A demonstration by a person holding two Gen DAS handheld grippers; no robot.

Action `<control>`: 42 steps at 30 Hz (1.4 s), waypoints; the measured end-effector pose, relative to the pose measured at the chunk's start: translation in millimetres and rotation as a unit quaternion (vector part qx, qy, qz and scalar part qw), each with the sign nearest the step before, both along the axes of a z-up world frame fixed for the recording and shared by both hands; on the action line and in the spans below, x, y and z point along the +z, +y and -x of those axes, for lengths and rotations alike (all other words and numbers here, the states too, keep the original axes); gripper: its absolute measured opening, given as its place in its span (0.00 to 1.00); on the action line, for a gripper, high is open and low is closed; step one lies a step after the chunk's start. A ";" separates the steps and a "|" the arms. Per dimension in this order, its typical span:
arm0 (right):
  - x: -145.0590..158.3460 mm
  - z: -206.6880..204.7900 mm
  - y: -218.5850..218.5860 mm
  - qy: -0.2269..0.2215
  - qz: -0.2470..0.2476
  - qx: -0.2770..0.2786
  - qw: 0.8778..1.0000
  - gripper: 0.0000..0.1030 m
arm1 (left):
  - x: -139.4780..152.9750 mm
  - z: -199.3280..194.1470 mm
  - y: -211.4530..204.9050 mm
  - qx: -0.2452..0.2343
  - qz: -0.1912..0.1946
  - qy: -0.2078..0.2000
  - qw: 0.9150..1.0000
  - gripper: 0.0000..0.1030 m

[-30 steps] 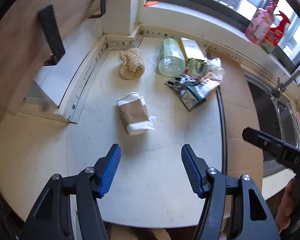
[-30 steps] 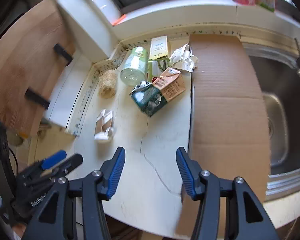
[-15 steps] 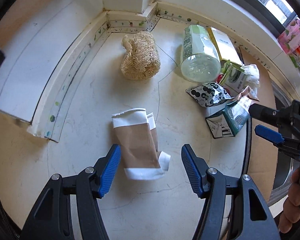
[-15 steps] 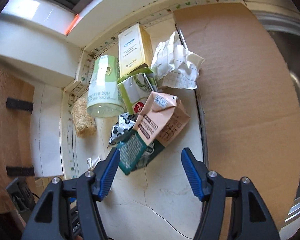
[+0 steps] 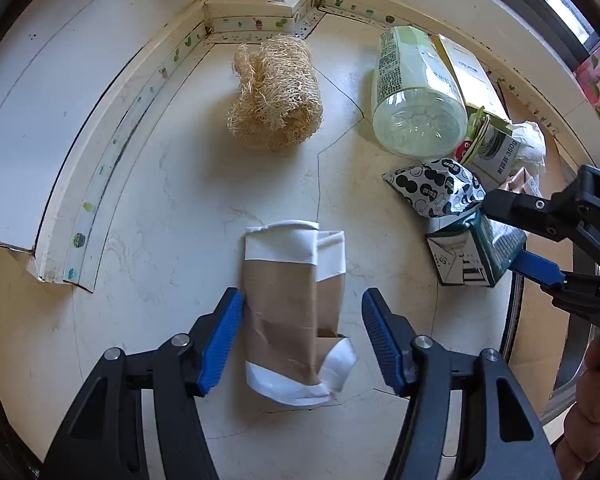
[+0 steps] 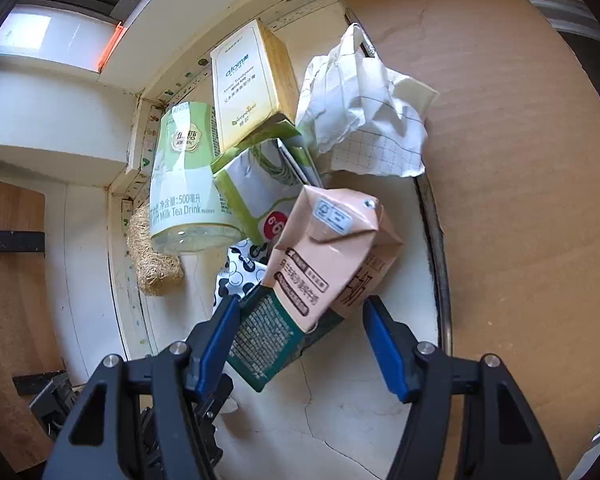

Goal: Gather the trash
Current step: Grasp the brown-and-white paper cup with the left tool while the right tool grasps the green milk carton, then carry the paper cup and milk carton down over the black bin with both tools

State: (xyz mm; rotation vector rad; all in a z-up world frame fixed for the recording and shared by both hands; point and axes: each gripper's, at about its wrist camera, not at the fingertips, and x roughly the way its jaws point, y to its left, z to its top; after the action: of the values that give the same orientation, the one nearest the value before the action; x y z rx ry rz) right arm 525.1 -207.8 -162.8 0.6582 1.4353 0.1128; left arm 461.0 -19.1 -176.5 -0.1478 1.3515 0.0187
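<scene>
On the pale worktop (image 5: 172,184), the left tongs (image 5: 302,334) stand about half open astride a flattened brown-and-white paper cup (image 5: 294,312); their jaws have just been closing a little. The pad at 9 o'clock looks to be at the cup's edge, the other stands clear, so nothing is gripped. At 12 o'clock from the cup lies a straw-coloured loofah (image 5: 276,96), and at 1 o'clock a clear milk tea bottle (image 5: 416,96) on its side.

The right tongs (image 6: 300,344) straddle the litter heap, also about half open: between the pads sit a dark green carton (image 6: 264,344) and a pink carton (image 6: 332,252) lying over it. Whether the 9 o'clock pad presses the green carton cannot be made out. A spotted black-and-white wrapper (image 6: 236,276) is mostly buried. At 12 o'clock a yellow box (image 6: 248,84) leans; crumpled paper (image 6: 364,116) overlaps the cardboard sheet (image 6: 520,200), which is cut off at the frame's edge.
</scene>
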 end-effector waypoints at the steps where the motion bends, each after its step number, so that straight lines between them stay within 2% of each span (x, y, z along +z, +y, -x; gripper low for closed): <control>1: -0.6 -0.8 1.1 0.000 0.000 -0.001 1.000 0.63 | -2.9 -1.9 -3.3 0.000 0.001 0.002 1.000 0.53; 3: -1.4 -4.7 5.8 -0.004 0.000 -0.003 1.000 0.63 | -6.5 -2.1 -4.3 0.001 0.006 0.006 1.000 0.47; 8: -1.0 -6.9 7.1 -0.010 0.009 -0.009 1.000 0.64 | -10.4 2.1 -8.4 0.002 0.005 0.001 1.000 0.47; 14: -11.9 -12.7 10.6 0.004 -0.006 -0.021 1.000 0.63 | -7.6 19.4 -14.1 -0.004 0.000 -0.005 1.000 0.47; 21: -9.3 -10.0 20.1 -0.011 0.025 -0.002 1.000 0.59 | -6.0 27.4 -6.7 0.003 0.011 -0.010 1.000 0.46; 24: -4.6 -1.4 23.1 -0.021 0.037 0.014 0.999 0.55 | -0.8 34.1 -1.7 0.004 0.014 -0.016 1.000 0.46; 30: 0.1 23.7 24.2 -0.026 0.032 0.038 0.998 0.53 | 13.1 55.0 9.0 0.001 0.024 -0.027 0.999 0.46; 42: 30.5 100.1 27.1 -0.070 0.043 0.061 0.995 0.53 | 48.3 128.5 -1.8 -0.033 0.041 -0.044 0.998 0.46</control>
State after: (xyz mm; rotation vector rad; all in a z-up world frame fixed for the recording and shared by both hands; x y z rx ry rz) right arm 425.0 -180.8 -132.3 0.4824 1.3364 0.1878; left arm 332.5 -20.9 -128.2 -0.1719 1.2686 -0.0972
